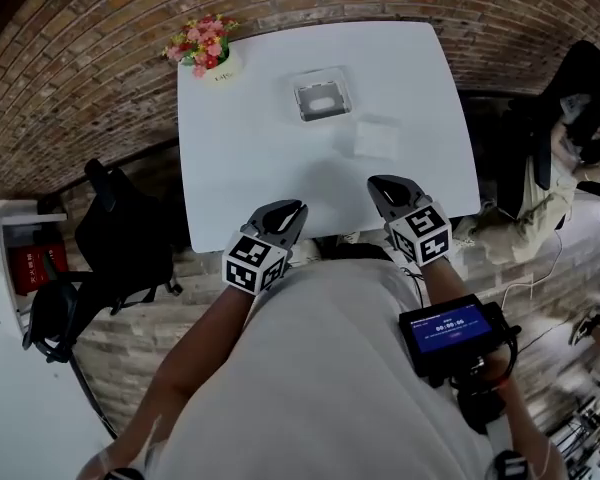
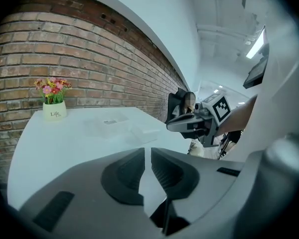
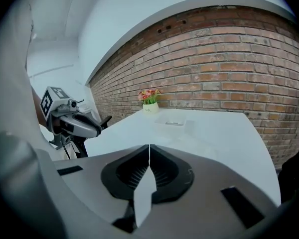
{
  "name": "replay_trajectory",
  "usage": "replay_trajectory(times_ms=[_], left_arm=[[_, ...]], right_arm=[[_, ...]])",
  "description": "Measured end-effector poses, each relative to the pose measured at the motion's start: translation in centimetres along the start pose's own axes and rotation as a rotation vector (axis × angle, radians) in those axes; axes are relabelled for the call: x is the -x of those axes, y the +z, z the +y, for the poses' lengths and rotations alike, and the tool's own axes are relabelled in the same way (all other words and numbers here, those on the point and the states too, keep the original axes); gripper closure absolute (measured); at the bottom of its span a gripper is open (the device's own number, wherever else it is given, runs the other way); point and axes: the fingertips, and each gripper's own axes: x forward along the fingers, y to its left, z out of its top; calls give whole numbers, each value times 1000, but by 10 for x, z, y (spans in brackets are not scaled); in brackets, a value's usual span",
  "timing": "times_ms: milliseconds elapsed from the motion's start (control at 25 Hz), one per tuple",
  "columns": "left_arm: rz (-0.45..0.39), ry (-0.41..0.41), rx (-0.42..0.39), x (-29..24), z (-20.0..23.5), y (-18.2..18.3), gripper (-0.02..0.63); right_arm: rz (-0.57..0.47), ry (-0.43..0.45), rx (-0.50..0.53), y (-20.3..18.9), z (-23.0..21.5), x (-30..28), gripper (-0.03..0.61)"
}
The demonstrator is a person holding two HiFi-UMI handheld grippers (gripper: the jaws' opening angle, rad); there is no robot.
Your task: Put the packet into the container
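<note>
The white surface [image 1: 250, 158] carried three things. A clear container [image 1: 322, 96] sat toward the far side, near the middle. The packet [image 1: 377, 138], a pale and almost see-through square, lay flat just near and right of the container. It was apart from the container and not inside it. A small white pot of pink and red flowers [image 1: 208, 48] stood at the far left corner, close to the brick wall [image 2: 65, 49].

Both tools hung over the near edge of the surface, well short of the packet. The left tool [image 1: 288, 213] was at the near left. Its jaws stood only a narrow slit apart, with nothing between them and the white top showing through the gap. The right tool [image 1: 385, 185] was at the near right, roughly in line with the packet. Its jaws were closed tip to tip and held nothing.

A device with a lit blue screen [image 1: 448, 333] was strapped by the person's right forearm. A black chair [image 1: 130, 233] stood left of the surface. Another person [image 1: 565, 158] sat beyond its right edge.
</note>
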Motion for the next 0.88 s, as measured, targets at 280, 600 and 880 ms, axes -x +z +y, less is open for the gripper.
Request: replay_trajectory(times_ms=[280, 600, 880], left_arm=[[18, 5, 5, -22, -6, 10, 563], [12, 65, 51, -23, 4, 10, 563], [3, 127, 104, -18, 11, 1, 563]], right_arm=[[56, 15, 122, 3, -25, -5, 566], [187, 42, 414, 0, -46, -23, 564], [325, 117, 598, -6, -62, -40, 432]])
